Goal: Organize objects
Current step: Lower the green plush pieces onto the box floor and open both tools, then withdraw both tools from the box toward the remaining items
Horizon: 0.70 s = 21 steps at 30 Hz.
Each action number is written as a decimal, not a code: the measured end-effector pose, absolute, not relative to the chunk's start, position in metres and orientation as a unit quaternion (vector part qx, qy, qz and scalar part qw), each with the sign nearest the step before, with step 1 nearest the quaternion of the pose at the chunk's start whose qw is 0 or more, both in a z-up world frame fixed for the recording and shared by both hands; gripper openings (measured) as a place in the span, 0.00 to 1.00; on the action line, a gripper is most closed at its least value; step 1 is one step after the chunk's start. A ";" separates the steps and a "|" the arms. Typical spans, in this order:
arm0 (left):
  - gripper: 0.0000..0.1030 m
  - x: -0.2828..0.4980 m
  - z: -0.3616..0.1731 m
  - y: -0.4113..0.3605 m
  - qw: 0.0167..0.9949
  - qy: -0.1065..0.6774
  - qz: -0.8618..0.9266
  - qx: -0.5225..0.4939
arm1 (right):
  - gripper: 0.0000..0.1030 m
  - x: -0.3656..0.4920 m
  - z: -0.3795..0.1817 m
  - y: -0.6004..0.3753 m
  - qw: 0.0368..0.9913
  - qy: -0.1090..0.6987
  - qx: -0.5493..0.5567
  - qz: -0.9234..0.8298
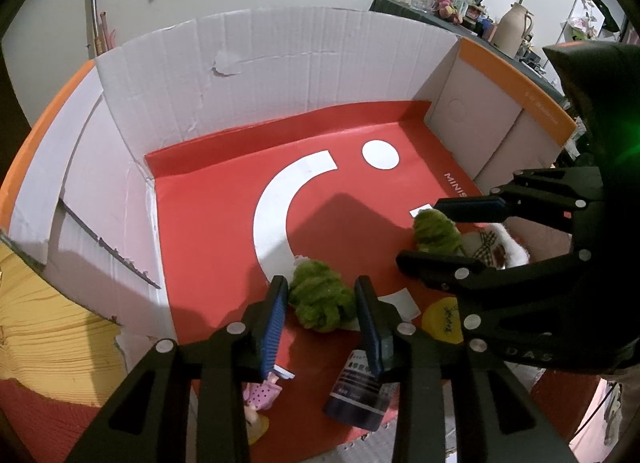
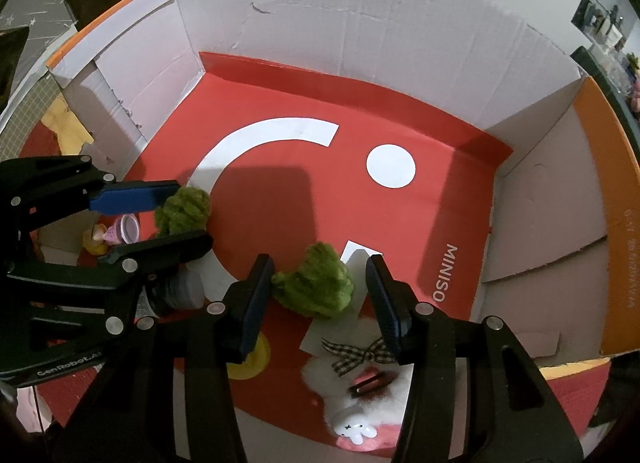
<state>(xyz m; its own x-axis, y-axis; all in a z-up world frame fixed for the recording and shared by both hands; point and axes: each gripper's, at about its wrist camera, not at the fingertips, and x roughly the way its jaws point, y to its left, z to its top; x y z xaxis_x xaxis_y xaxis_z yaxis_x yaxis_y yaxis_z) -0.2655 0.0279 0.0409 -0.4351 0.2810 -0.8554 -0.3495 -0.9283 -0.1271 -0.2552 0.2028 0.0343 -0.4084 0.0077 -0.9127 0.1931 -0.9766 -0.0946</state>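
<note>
I am working inside the cardboard box [image 2: 360, 23], over its red floor sheet [image 2: 280, 191]. Near the box's left wall lies a small doll in a pink dotted dress [image 1: 262, 395], and just right of it a dark bottle [image 1: 358, 395] on its side. My left hand-held gripper [image 1: 322, 303] hangs with its fingers apart on either side of one green fuzzy clump [image 1: 320, 305]; whether the pads touch it I cannot tell. Right of that sits a yellow lid [image 1: 442, 321]. Toward the box's right side, my right hand-held gripper [image 2: 318, 289] is likewise spread around the second green fuzzy clump [image 2: 316, 287], not closed on it. Beneath it, at the near edge, lies a white plush piece [image 2: 360, 407] with a checked bow [image 2: 356, 351] and a small white rabbit face [image 2: 356, 429].
</note>
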 end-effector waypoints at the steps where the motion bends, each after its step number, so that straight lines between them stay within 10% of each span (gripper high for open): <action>1: 0.35 -0.266 0.041 0.028 0.186 0.034 0.846 -0.498 | 0.45 -0.254 0.035 0.203 0.055 0.093 0.541 -0.834; 21: 0.42 -0.246 0.069 0.023 0.181 0.016 0.865 -0.468 | 0.49 -0.210 0.074 0.212 0.051 0.085 0.510 -0.855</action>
